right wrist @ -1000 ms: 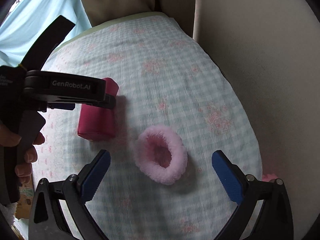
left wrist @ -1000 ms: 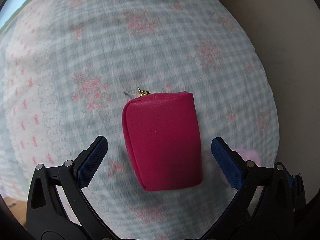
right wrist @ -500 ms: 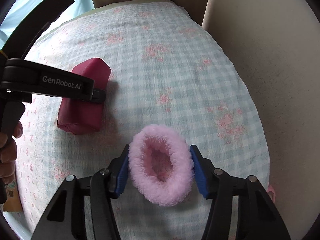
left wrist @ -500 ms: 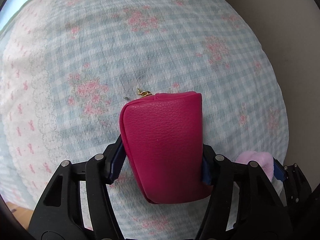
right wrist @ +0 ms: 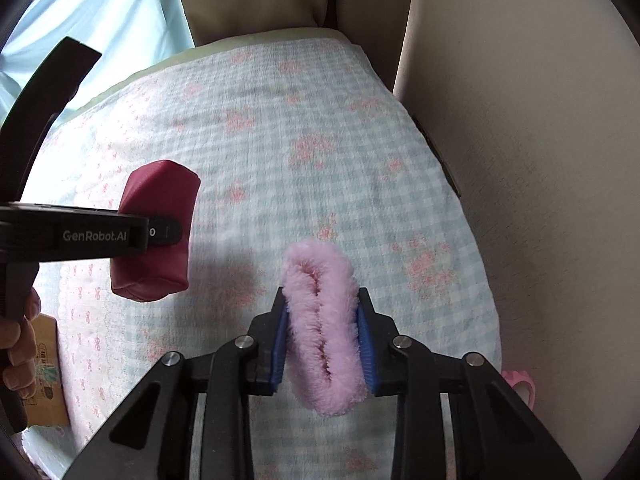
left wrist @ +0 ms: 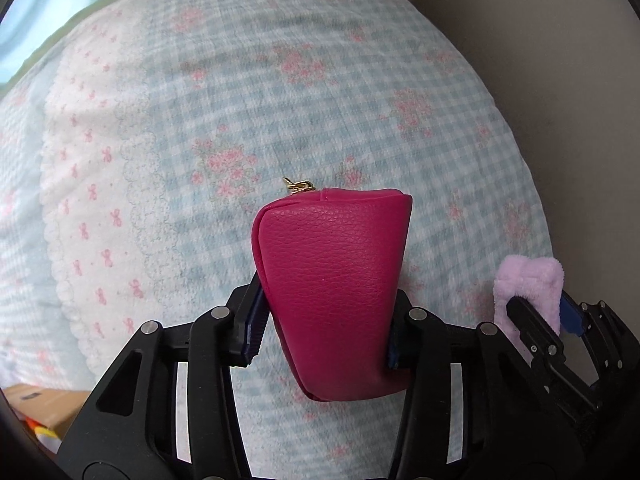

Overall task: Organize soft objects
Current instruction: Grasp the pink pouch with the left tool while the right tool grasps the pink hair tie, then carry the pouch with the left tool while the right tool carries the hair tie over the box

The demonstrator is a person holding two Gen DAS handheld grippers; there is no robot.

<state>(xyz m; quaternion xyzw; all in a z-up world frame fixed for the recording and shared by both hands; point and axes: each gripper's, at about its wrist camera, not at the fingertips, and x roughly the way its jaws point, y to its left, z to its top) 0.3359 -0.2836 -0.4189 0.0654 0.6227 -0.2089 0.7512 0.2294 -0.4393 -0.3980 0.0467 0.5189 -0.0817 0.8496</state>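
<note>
At the left of the right-wrist view, the left gripper (right wrist: 160, 236) is closing on the magenta pouch (left wrist: 332, 292), pads pressing its sides, lifting it clear of the checked floral quilt (left wrist: 280, 100). "GenRobot.AI" reads on its arm. Lower centre, the right gripper (right wrist: 324, 340) squeezes the pink fluffy scrunchie (right wrist: 322, 328) flat, likely to carry both away together.
</note>
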